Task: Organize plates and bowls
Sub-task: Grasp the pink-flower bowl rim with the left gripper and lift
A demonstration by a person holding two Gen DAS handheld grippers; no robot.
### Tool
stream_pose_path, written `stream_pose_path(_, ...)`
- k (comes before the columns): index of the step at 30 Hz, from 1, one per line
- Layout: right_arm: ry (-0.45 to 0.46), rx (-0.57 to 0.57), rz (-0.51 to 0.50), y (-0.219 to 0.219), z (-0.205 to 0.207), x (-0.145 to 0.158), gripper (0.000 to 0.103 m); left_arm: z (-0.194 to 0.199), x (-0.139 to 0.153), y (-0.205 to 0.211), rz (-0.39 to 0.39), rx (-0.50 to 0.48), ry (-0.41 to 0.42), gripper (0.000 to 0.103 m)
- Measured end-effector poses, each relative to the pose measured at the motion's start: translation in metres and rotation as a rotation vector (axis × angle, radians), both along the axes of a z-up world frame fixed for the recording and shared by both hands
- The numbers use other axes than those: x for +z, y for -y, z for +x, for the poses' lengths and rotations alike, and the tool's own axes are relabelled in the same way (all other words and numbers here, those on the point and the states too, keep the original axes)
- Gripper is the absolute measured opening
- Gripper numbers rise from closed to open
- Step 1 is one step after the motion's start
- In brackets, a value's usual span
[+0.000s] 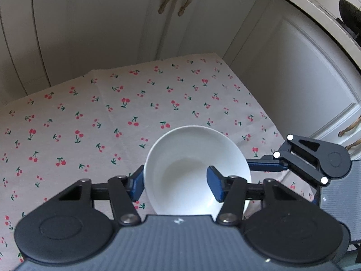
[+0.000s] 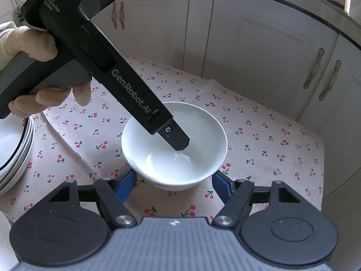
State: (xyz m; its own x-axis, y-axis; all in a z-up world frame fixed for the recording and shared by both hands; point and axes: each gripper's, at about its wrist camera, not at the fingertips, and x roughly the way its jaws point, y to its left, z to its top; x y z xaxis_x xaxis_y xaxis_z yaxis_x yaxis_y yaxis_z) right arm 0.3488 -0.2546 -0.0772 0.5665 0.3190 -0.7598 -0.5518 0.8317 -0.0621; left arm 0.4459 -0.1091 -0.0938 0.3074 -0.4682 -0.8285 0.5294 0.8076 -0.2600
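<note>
Nearest, the right gripper (image 2: pixel 174 181) brackets the white bowl (image 2: pixel 174 144) at its sides on the cherry-print tablecloth (image 2: pixel 270 135). Beyond, the left gripper (image 1: pixel 176 180), lettered "GenRobot.AI" and "DAS Data Acquisition System", pinches its rim. Stacked plates (image 2: pixel 15 153) sit left.

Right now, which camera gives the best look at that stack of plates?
The right wrist view: the stacked plates with dark rim lines sit at its left edge, partly cut off. The left wrist view shows none of them, only the white bowl.

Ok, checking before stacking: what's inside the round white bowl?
No food shows in the round white bowl, only one blue-padded finger of the left gripper, pinching its wall. That finger covers part of the inside.
</note>
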Motion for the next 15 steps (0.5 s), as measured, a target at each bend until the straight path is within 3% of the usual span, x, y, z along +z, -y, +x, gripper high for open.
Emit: stream_pose_path(15, 0.009, -0.001, -0.020, -0.003, -0.019, 0.017, 0.077, -0.021, 0.023, 0.000, -0.001, -0.016, 0.020, 0.056)
